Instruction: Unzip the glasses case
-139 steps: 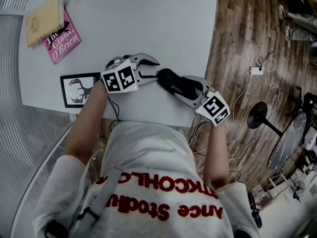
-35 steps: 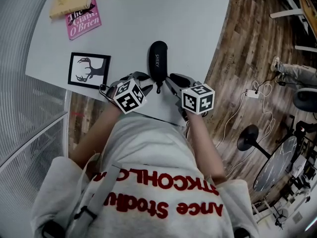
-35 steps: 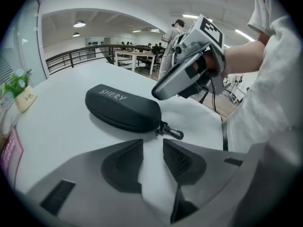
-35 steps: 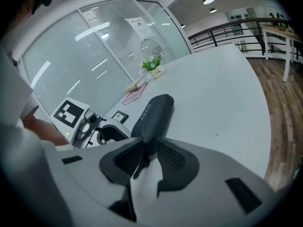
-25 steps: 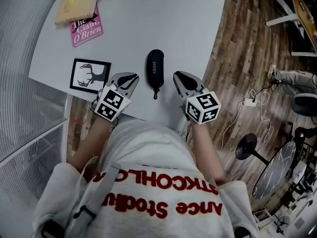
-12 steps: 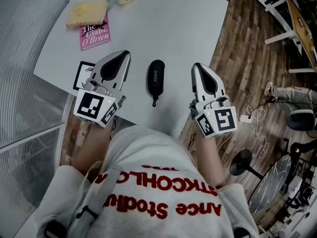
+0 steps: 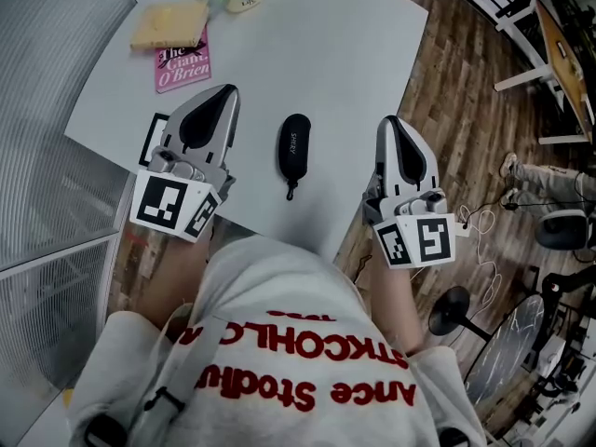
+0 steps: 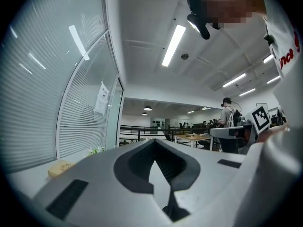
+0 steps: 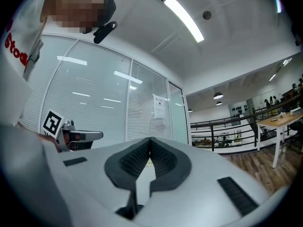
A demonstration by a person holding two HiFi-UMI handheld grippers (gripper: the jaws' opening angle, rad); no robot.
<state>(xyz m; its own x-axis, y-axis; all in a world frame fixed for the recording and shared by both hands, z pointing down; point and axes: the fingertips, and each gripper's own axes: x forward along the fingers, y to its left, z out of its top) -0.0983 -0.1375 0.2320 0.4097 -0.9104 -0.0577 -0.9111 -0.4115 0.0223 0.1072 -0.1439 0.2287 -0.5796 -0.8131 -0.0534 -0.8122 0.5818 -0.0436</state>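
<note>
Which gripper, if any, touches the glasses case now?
Apart, both. The head view shows bare table between the glasses case and the left gripper, and between it and the right gripper.

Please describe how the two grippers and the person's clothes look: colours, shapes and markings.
The left gripper and the right gripper are pale grey, with smooth tapering shells and a dark inset on top. Their fingers carry dark ribbed pads. Each ends in a white cube bearing black square markers. The person wears a light short-sleeved shirt with red lettering.
</note>
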